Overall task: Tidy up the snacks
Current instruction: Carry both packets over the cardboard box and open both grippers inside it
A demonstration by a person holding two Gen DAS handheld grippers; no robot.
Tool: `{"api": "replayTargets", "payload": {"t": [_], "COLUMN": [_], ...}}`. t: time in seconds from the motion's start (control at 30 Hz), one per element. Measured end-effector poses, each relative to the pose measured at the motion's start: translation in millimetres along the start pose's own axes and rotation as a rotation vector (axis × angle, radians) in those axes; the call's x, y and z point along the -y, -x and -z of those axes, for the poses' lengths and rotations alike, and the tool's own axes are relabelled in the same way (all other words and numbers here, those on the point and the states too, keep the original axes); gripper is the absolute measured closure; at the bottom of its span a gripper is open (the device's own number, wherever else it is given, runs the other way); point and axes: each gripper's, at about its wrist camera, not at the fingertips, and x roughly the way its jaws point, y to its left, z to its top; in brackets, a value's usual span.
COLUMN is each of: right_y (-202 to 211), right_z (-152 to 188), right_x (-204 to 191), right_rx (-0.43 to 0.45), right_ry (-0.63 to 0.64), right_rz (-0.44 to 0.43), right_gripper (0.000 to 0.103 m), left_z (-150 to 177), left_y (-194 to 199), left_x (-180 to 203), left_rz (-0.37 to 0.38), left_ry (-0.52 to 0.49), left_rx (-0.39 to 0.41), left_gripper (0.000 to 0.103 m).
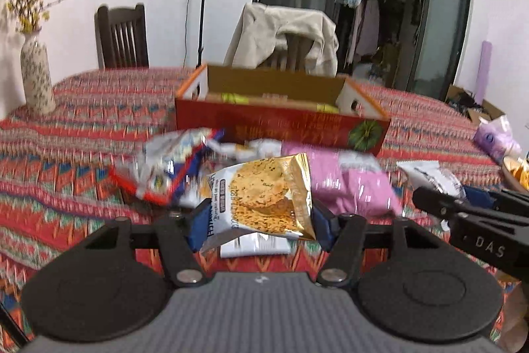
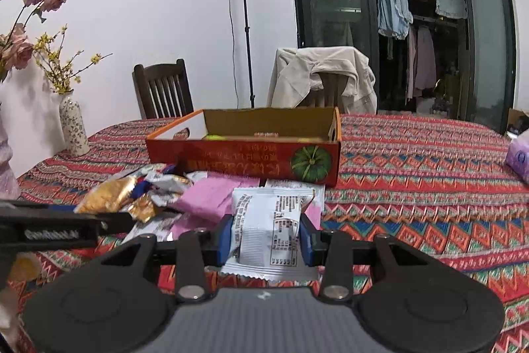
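Observation:
My left gripper is shut on a gold and white cracker packet, held above the patterned tablecloth. My right gripper is shut on a white snack packet with its printed back facing me. A red cardboard box with a pumpkin picture stands open behind the snack pile; it also shows in the right wrist view. Some yellow-green items lie inside it. Loose packets lie in front of the box: a pink one and a blue and white one.
A flowered vase stands at the table's left. Two chairs, one with a beige jacket, stand behind the table. A purple tissue pack lies at the right edge. The right gripper's body shows at right in the left wrist view.

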Motion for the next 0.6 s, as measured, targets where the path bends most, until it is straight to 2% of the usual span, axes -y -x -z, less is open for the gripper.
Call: {"api": "replayTargets", "payload": {"t": [0.27,0.6], "right_y": [-14.0,-54.4], "right_z": [-37.2,-85.5], "right_x": [0.9,2.5], "right_rx": [0.027,0.04], "right_ry": [0.003,0.001], "right_rz": [0.025,0.073], "right_gripper": [0.064,0.064], "left_z": [-47.4,-104.4], "left_y": [-13.1,-46.5], "left_x": [-0.9,-7.8], "left_rz": [0.016,0.024], "left_ry": [-0.014,-0.002], "left_rx": [0.046,0.08], "left_gripper": [0.04,0.04]}}
